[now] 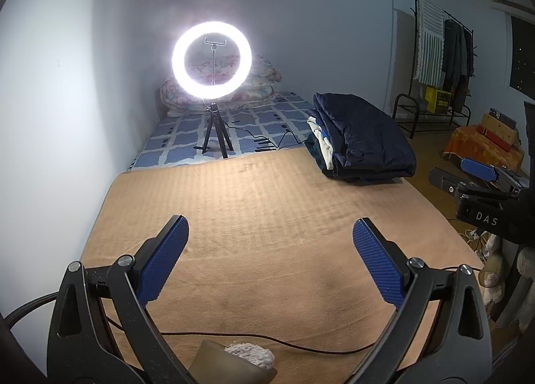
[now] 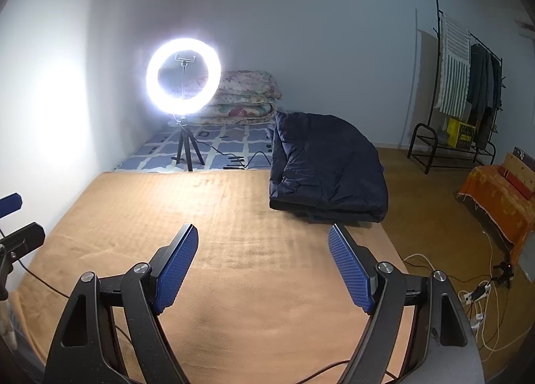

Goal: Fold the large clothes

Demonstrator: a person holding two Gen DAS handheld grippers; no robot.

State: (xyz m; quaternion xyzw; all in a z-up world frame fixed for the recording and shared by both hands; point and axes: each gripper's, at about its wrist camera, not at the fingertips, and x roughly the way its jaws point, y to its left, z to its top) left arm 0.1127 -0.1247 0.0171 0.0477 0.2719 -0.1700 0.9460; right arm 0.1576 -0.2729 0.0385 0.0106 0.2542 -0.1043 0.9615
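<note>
A folded dark navy padded garment [image 1: 364,136] lies on a small pile of folded clothes at the far right edge of the tan blanket [image 1: 260,203]; it also shows in the right wrist view [image 2: 326,170]. My left gripper [image 1: 270,225] is open and empty, held above the near part of the blanket. My right gripper [image 2: 262,231] is open and empty, above the blanket [image 2: 214,216] just short of the garment. The right gripper shows at the right edge of the left wrist view [image 1: 474,176].
A lit ring light on a tripod [image 1: 211,61] stands beyond the blanket on a blue checked sheet, with floral quilts [image 2: 245,96] stacked behind. A cable [image 1: 267,339] crosses the near blanket. A clothes rack [image 2: 468,83], an orange-covered box [image 2: 495,196] and floor cables [image 2: 481,293] are at right.
</note>
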